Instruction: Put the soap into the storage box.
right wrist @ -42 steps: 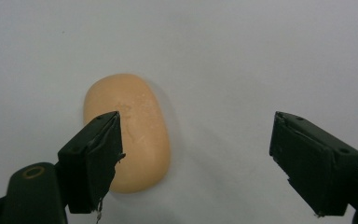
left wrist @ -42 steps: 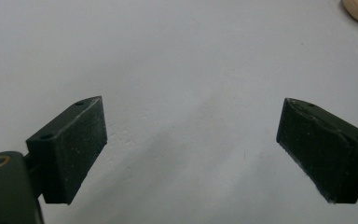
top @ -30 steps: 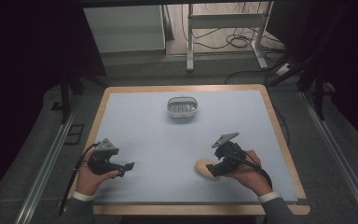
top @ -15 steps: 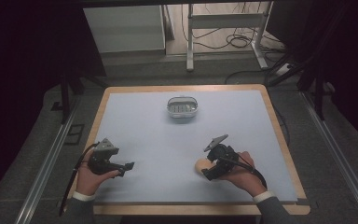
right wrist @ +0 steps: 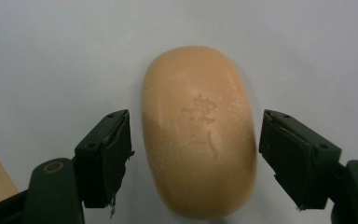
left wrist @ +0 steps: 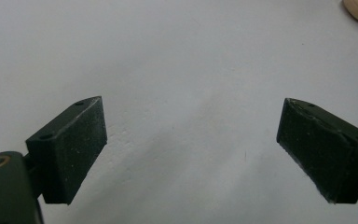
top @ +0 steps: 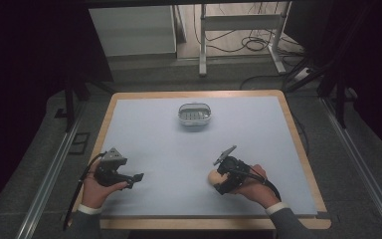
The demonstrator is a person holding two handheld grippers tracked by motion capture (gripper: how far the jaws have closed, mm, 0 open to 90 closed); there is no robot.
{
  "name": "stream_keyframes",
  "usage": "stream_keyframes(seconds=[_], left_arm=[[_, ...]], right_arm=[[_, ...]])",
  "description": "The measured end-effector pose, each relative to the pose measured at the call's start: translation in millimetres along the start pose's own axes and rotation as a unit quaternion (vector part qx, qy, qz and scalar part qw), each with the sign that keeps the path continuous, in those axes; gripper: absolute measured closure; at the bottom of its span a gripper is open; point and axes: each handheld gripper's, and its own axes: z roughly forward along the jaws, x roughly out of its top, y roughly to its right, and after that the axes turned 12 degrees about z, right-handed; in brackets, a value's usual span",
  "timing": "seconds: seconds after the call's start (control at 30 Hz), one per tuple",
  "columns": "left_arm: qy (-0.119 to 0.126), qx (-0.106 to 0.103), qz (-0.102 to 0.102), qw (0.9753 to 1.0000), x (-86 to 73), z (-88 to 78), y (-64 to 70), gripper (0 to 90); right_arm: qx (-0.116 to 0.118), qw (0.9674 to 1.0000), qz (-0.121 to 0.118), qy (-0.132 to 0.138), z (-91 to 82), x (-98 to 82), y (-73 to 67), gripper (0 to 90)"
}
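One embossed, unreadable mark tops the soap bar between the closing, not-yet-touching right gripper jaws.

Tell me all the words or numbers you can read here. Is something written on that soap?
Soap bar: a raised stamp sits on its top face, some shapes a bit like letters, but too soft and blurred to read.
Small oval dish at the far side of the table: no writing that can be made out.
There are no other words, numbers or signs to read.
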Motion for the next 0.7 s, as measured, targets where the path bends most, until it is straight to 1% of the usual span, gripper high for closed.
stream_keyframes(seconds=[0.17,0.33,0.53,0.63,0.7], left_arm=[[-0.001,-0.001,0.002,1.0,0.1,0.4,-0.1,8.7],[0.0,-0.001,0.0,1.0,0.1,0.1,0.2,8.7],[-0.001,-0.001,0.0,1.0,0.3,0.5,0.4,8.7],[0.001,-0.001,0.0,1.0,0.1,-0.1,0.2,8.7],[0.001,0.0,0.0,1.0,0.1,-0.5,0.1,8.7]], right_arm=[[-0.007,0.9999,-0.005,-0.012,5.6,1.4,-0.1,27.7],[-0.012,0.9995,-0.011,-0.025,11.4,3.0,0.1,29.7],[-0.016,0.9991,-0.017,-0.035,11.3,5.3,-1.5,31.8],[-0.02,0.999,-0.019,-0.035,11.0,5.5,-3.2,32.0],[-0.018,0.999,-0.021,-0.035,9.1,5.4,-3.8,32.0]])
